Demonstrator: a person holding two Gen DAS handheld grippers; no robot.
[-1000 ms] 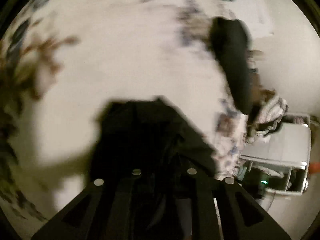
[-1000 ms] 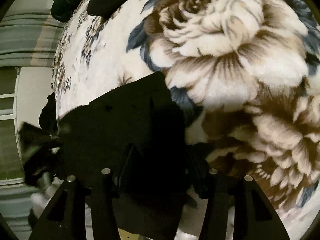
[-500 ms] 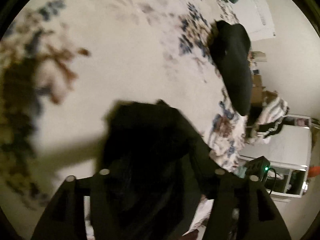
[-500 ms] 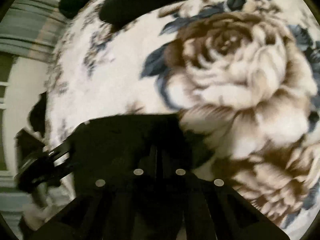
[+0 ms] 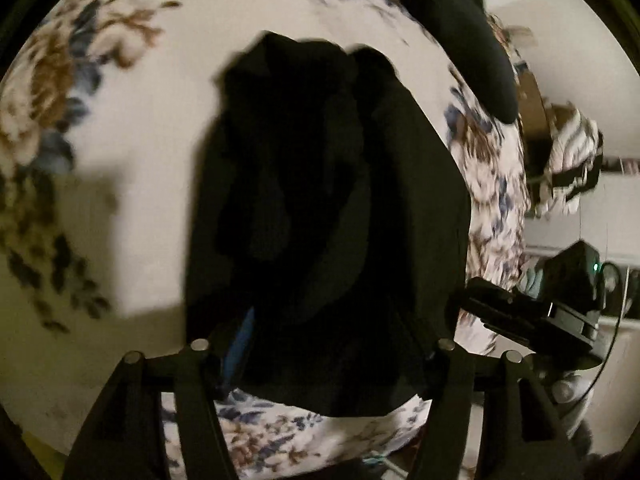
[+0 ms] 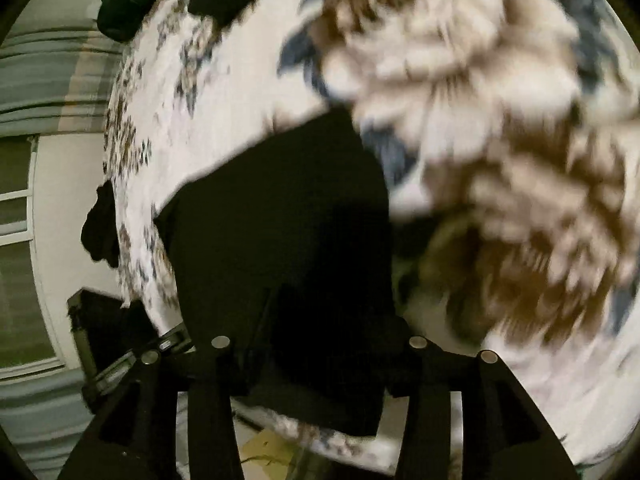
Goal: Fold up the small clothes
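A black garment lies folded on the floral blanket, close to the bed's edge. My left gripper hovers over its near end. The jaws stand apart and are closing, with the cloth below and between them, and no pad presses on it. In the right wrist view the same black garment fills the middle. My right gripper is above its near edge with its jaws opening, the cloth between them but not pinched. The right gripper's body shows at the right of the left wrist view.
A second black garment lies farther along the bed, with a dark green bundle beyond it. The bed edge drops off at the right. A striped cloth hangs past it. A window is at the left.
The left gripper let go of the black garment, then drew back and up, so more of the garment shows. The right gripper shut on the garment's edge half a second ago and now stands apart.
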